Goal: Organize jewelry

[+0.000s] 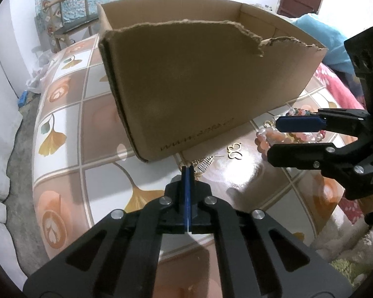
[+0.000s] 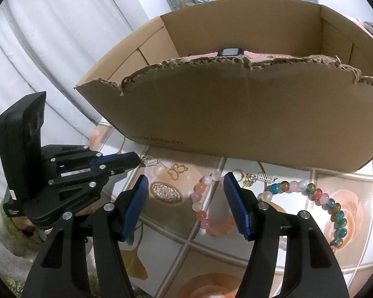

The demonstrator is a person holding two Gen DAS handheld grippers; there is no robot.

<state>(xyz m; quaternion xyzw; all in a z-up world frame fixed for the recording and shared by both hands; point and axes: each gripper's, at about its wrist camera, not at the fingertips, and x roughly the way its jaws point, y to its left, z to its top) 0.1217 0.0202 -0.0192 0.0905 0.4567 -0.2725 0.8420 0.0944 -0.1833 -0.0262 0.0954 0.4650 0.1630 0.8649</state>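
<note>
jewelry is lying on the worktop before the cardboard box. my left gripper is pressing together, perhaps pinching a gold chain; my right gripper is spreading around the pink bead bracelet, risking beads slipping or chains snagging.

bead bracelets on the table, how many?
2: a pink-orange bracelet between the right gripper fingers, and a multicolor bracelet right of it. The box may hide more.
</note>
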